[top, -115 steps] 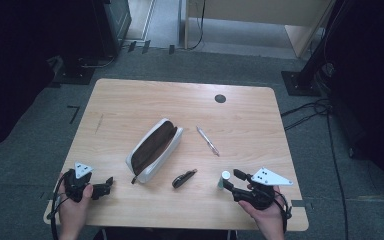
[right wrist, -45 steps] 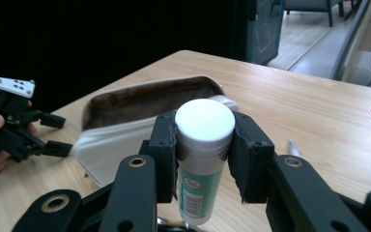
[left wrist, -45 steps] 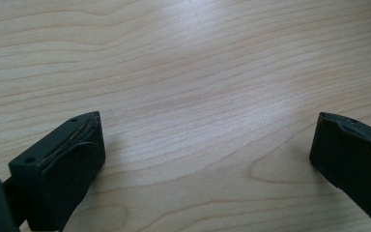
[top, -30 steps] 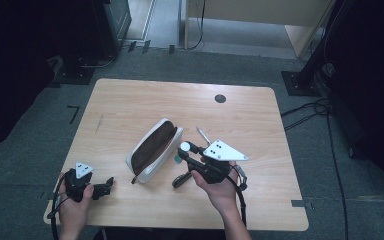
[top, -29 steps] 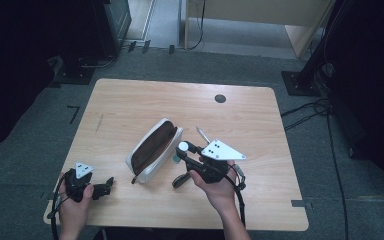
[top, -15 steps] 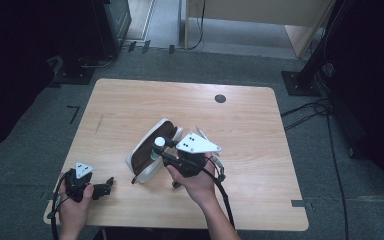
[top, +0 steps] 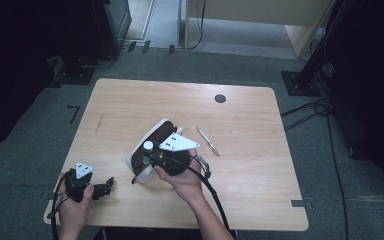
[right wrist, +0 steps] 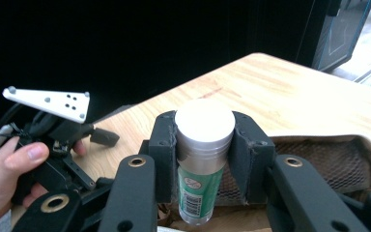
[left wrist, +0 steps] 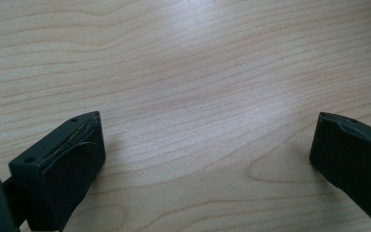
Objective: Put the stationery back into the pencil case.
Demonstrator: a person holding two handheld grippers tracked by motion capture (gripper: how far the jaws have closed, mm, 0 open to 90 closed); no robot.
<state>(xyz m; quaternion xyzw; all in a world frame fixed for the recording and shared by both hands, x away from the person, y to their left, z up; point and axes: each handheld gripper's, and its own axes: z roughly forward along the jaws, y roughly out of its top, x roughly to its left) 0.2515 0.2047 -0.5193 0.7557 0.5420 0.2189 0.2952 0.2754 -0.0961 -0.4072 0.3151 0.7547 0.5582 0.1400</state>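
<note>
My right gripper (right wrist: pixel 205 140) is shut on a glue stick (right wrist: pixel 204 145) with a white cap and a green label. In the high view the stick (top: pixel 148 146) hangs at the open mouth of a white pencil case (top: pixel 161 125) with a brown mesh lining (right wrist: pixel 328 150). The right gripper (top: pixel 150 154) covers the case's near half. My left gripper (top: pixel 107 184) rests at the table's front left corner. Its jaws (left wrist: pixel 207 145) stand wide open over bare wood, nothing between them.
A silver pen (top: pixel 207 141) lies just right of the case. A dark round grommet (top: pixel 220 98) sits near the far edge of the wooden table (top: pixel 250 190). The left hand and its gripper (right wrist: pixel 53 145) are also in the right gripper view. Dark stands and cables surround the table.
My right gripper has carried the glue stick leftward, from beside the pen to the mouth of the pencil case. The left gripper has stayed in place.
</note>
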